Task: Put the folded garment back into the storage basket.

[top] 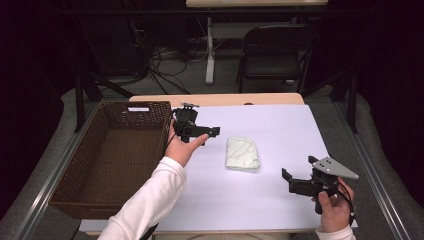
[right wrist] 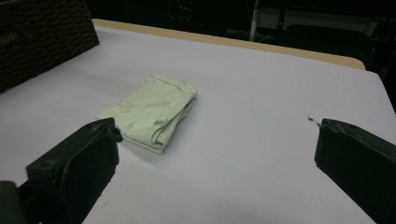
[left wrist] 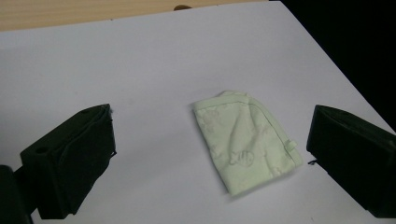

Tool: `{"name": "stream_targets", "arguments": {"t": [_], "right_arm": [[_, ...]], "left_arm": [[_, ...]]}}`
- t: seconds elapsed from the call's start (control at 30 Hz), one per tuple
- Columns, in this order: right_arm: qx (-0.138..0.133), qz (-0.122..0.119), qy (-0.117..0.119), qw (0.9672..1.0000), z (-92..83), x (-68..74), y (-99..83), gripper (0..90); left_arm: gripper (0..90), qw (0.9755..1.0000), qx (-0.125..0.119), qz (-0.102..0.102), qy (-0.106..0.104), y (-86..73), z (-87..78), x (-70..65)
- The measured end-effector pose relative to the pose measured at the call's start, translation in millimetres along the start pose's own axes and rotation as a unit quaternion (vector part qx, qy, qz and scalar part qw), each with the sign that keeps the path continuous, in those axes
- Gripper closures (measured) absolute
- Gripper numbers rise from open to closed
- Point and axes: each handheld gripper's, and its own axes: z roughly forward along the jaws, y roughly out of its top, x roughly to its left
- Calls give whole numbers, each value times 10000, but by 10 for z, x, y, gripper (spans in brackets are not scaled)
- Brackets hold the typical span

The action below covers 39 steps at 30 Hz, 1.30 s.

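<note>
- Since the cloth (top: 242,153) is folded into a neat pad mid-table on the white sheet (top: 280,125), it looks finished and set for moving — likely to the basket (top: 80,195) at the table's left edge.
- Your left gripper (top: 214,131) hangs just right of the basket's rim, jaws pointing right toward the cloth; jaws spread wide, nothing btwn them.
- In the left gripper view the cloth (left wrist: 245,140) sits ahead, framed btwn the two jaws but nearer the right one, well clear of both — no contact.
- Your right gripper (top: 295,181) is held low at the near right corner, jaws aimed left toward the cloth; also gaping, holding nothing.
- In the right gripper view the cloth (right wrist: 152,112) lies ahead and left, just past the left jaw tip, folded edge facing the camera; the basket (right wrist: 42,42) shows beyond it at top left.
- Both grippers flank the cloth w/ it roughly btwn them, left one a bit closer; looks like a ready stance, not a grab yet.
- My read: the stacked layers on the near side give the right jaws the better bite; go in level so the fold doesn't spill.
</note>
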Motion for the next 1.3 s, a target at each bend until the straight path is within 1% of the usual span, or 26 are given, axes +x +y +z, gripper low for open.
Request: {"name": "stream_targets", "arguments": {"t": [0.03, 0.1, 0.2, 0.23, 0.27, 0.3, 0.33, 0.37, 0.43, 0.5, 0.57, 0.6, 0.63, 0.7, 0.83, 0.87, 0.9, 0.93, 1.03, 1.2, 1.3], "right_arm": [[23, 39, 7, 10000, 3, 6, -3, 0], [40, 7, 15, 10000, 8, 0, -5, 0], [57, 41, 17, 10000, 12, 3, -9, 0], [60, 42, 10, 10000, 13, 3, -10, 0], [59, 71, 26, 10000, 14, 7, -10, 0], [60, 51, 20, 10000, 16, 3, -12, 0], [88, 87, 29, 9999, 15, 7, -12, 0], [74, 62, 32, 9999, 18, 0, -13, 0], [79, 65, 29, 9999, 21, -4, -15, 0], [84, 68, 27, 9999, 21, -7, -15, 0], [69, 59, 24, 10000, 26, -11, -16, 0], [72, 58, 17, 10000, 27, -13, -17, 0], [81, 67, -5, 9999, 28, -13, -18, 0], [99, 81, 1, 9999, 29, -15, -20, 0], [87, 79, -9, 9999, 33, -20, -22, 0], [92, 77, -13, 9999, 32, -20, -21, 0], [88, 89, 2, 9999, 32, -21, -22, 0], [96, 88, 9, 9999, 30, -24, -20, 0], [102, 96, 11, 9999, 30, -23, -22, 0], [110, 80, 10, 9999, 37, -25, -23, 0], [123, 118, 27, 9999, 41, -24, -25, 0]], "left_arm": [[13, 10000, 37, -37, -12, -5, 27, 12], [14, 9999, 74, -139, -56, -16, 72, 34], [32, 9996, 141, -226, -91, -27, 130, 51], [54, 9995, 166, -239, -85, -30, 148, 53], [78, 9994, 214, -276, -76, -33, 165, 55], [90, 9992, 229, -331, -59, -36, 188, 52], [94, 9991, 258, -332, -50, -37, 208, 53], [98, 9991, 276, -311, -48, -37, 227, 55], [101, 9989, 291, -364, -37, -37, 261, 45], [105, 9989, 322, -342, -27, -37, 291, 39], [106, 9987, 340, -371, -35, -43, 327, 25], [106, 9987, 374, -341, -31, -43, 341, 23], [106, 9986, 371, -384, -34, -47, 360, 11], [106, 9985, 404, -375, -52, -50, 389, 4], [107, 9984, 453, -343, -5, -64, 452, -9], [107, 9983, 445, -388, -9, -69, 466, -17], [106, 9984, 455, -343, 13, -72, 478, -16], [106, 9981, 468, -391, 63, -74, 491, -28], [92, 9979, 471, -415, 133, -83, 525, -45], [82, 9973, 591, -415, 153, -97, 593, -87], [81, 9970, 659, -369, 185, -111, 645, -122]]}}
